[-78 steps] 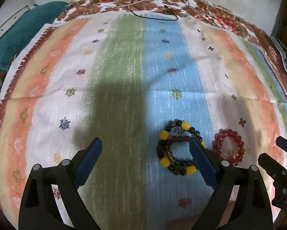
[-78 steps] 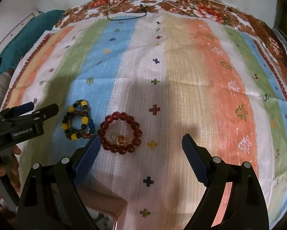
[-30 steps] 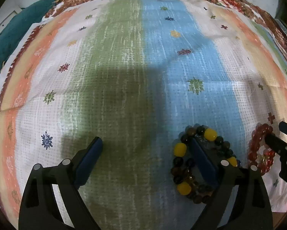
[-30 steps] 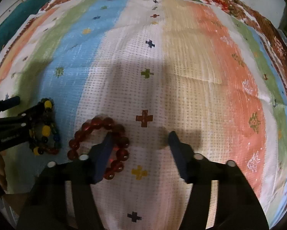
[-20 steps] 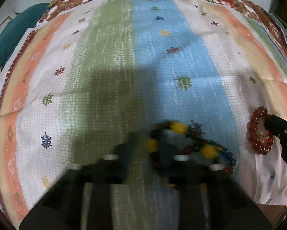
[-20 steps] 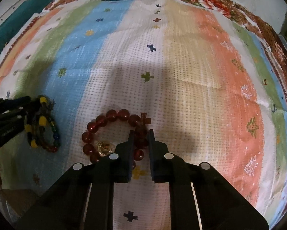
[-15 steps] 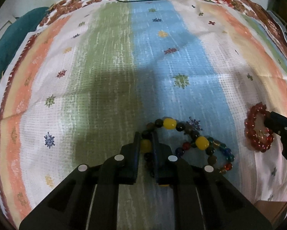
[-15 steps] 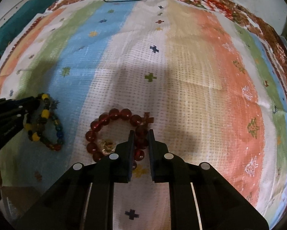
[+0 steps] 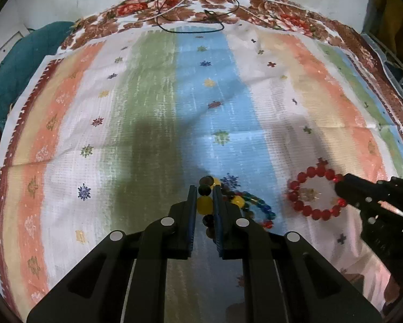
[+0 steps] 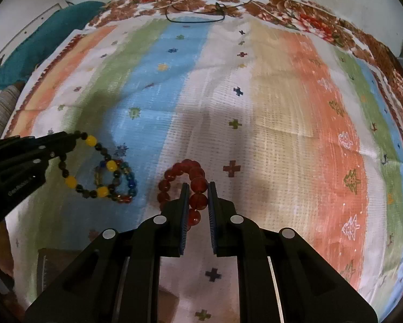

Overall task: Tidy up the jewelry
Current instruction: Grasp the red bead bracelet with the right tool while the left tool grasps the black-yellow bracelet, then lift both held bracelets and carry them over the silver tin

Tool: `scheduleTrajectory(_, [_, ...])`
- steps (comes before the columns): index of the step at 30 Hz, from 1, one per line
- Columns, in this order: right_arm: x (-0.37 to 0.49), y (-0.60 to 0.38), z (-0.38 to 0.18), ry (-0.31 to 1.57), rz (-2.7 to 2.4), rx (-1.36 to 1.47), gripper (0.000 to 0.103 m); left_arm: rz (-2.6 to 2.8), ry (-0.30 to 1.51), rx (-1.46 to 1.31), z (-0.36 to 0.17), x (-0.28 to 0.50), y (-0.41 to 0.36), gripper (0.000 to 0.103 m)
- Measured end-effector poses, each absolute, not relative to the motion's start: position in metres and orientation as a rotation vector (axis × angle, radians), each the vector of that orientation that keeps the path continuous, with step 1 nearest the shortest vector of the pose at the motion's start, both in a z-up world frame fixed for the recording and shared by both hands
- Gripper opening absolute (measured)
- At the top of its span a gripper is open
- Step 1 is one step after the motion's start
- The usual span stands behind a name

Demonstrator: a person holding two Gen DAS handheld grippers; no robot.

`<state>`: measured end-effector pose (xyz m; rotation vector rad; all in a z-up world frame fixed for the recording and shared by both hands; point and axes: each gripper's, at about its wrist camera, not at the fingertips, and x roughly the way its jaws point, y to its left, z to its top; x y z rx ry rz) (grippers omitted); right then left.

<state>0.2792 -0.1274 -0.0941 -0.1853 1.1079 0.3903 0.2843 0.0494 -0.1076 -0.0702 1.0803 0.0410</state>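
Observation:
My left gripper (image 9: 204, 188) is shut on a bracelet of dark and yellow beads (image 9: 204, 204) and holds its near side up off the striped cloth; the bracelet's other part, with several blue and red beads (image 9: 258, 204), hangs down to the cloth. From the right wrist view the same bracelet (image 10: 99, 172) hangs from the left gripper (image 10: 72, 141). My right gripper (image 10: 197, 185) is shut on a red bead bracelet (image 10: 197, 181), lifted off the cloth. It also shows in the left wrist view (image 9: 313, 192) with a gold charm inside, held by the right gripper (image 9: 341, 181).
A striped patterned cloth (image 9: 153, 102) covers the surface. A black and white cord (image 9: 190, 13) lies at the far edge. A teal cloth (image 9: 21, 62) lies at the far left. A white wall is behind. A brown box corner (image 10: 48, 266) is at the near left.
Both grippers were open above the bracelets, then came down and shut on them. Since then both have risen, lifting each bracelet partly off the cloth.

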Motion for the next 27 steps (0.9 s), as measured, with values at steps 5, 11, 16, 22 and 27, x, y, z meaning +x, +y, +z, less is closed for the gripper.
scheduleTrajectory(5, [0.273,-0.126,-0.086,1.097,0.405,-0.172,0.014,0.015,1.046,-0.082,-0.093,0.280,0.042,0.011])
scheduleTrajectory(11, [0.264,-0.126,-0.074,1.080,0.423,-0.146,0.014,0.000,1.018,-0.086,-0.078,0.272,0.037,0.011])
scheduleTrajectory(16, [0.257,-0.128,-0.067,1.075,0.428,-0.122,0.014,0.003,1.013,-0.093,-0.074,0.268,0.037,0.011])
scheduleTrajectory(22, [0.248,-0.128,-0.055,1.054,0.438,-0.101,0.014,-0.006,0.997,-0.093,-0.065,0.259,0.034,0.011])
scheduleTrajectory(27, [0.241,-0.128,-0.046,1.045,0.453,-0.070,0.014,-0.017,0.992,-0.091,-0.058,0.251,0.031,0.011])
